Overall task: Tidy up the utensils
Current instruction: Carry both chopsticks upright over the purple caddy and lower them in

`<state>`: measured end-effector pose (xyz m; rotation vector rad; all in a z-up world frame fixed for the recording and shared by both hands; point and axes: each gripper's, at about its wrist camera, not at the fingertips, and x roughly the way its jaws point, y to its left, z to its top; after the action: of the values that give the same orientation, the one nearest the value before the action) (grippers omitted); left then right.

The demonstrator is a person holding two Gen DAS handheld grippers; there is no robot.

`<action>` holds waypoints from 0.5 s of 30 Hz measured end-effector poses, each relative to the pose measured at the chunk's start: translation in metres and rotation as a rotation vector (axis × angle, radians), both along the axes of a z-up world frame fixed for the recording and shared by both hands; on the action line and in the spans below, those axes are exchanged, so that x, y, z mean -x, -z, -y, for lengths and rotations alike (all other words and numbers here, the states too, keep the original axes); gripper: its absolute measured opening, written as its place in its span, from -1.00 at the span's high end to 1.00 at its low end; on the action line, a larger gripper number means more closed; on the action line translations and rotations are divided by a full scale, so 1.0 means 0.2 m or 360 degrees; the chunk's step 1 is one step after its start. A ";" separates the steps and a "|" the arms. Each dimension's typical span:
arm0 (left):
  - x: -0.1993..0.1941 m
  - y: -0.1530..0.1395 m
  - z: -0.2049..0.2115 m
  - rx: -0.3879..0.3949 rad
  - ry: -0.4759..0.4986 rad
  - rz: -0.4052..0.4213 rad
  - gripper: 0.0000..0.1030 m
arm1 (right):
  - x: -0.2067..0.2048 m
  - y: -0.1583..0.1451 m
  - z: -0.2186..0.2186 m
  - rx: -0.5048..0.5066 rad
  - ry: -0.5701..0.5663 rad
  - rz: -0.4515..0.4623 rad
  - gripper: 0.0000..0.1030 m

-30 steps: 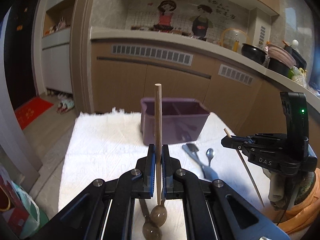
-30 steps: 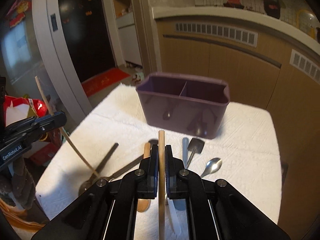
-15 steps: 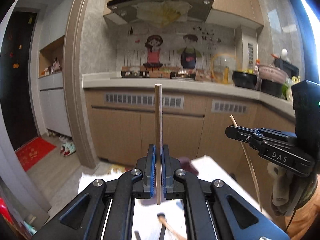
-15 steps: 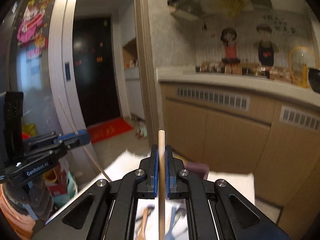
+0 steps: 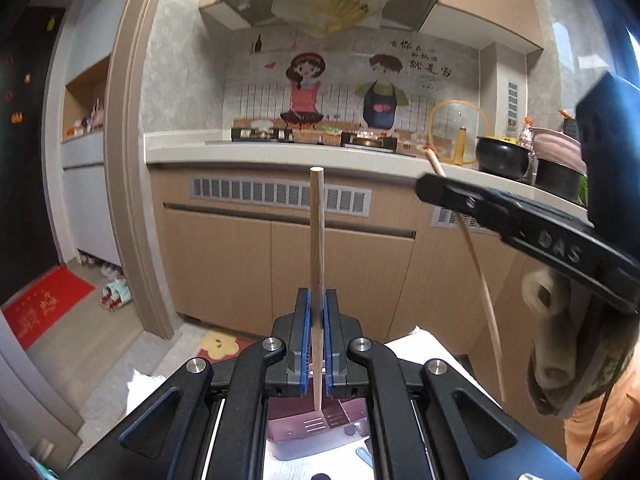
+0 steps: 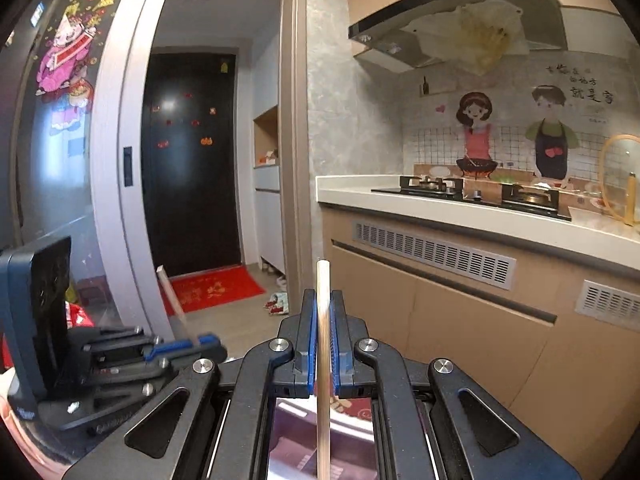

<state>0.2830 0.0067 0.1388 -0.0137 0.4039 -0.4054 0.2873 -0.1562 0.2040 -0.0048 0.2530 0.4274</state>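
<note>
My left gripper (image 5: 316, 312) is shut on a wooden chopstick (image 5: 317, 240) that stands upright between its blue pads. My right gripper (image 6: 323, 320) is shut on a second wooden chopstick (image 6: 323, 400), also upright. Both are raised above the table. In the left wrist view the right gripper (image 5: 430, 190) reaches in from the right with its chopstick (image 5: 480, 280) slanting down. The left gripper (image 6: 208, 342) shows low on the left of the right wrist view. The purple utensil box (image 5: 316, 428) lies below, seen between the left gripper's arms, and also (image 6: 320, 432) under the right one.
A kitchen counter (image 5: 280, 152) with a hob and brown cabinets (image 5: 240, 264) stands ahead. Black pots (image 5: 504, 156) sit at its right end. A white cloth (image 5: 420, 344) covers the table below. A gloved hand (image 5: 568, 352) holds the right gripper. A red doormat (image 6: 216, 288) lies by the dark door.
Both grippers rose from just above the table and tilted up, each still holding its chopstick. The box and the loose utensils dropped almost out of view. The right gripper came nearer the left.
</note>
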 end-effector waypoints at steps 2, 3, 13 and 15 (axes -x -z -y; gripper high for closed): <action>-0.06 0.05 -0.02 0.0013 0.0004 -0.0035 0.93 | -0.11 0.03 -0.02 0.0006 -0.0008 -0.0013 0.89; -0.08 0.08 -0.02 0.0022 0.0007 -0.0055 0.93 | -0.15 0.05 -0.03 0.0011 -0.0014 -0.0005 0.89; -0.28 0.35 -0.04 0.0025 0.0014 -0.0250 0.93 | -0.47 0.44 -0.10 -0.0025 0.0030 -0.0065 0.89; -0.29 0.40 -0.03 0.0006 0.0011 -0.0274 0.93 | -0.52 0.52 -0.08 -0.0033 0.0053 -0.0094 0.89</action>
<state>0.3419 0.0128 0.0594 -0.0514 0.5729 -0.4131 0.3910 -0.1401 0.1002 0.0325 0.3065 0.3973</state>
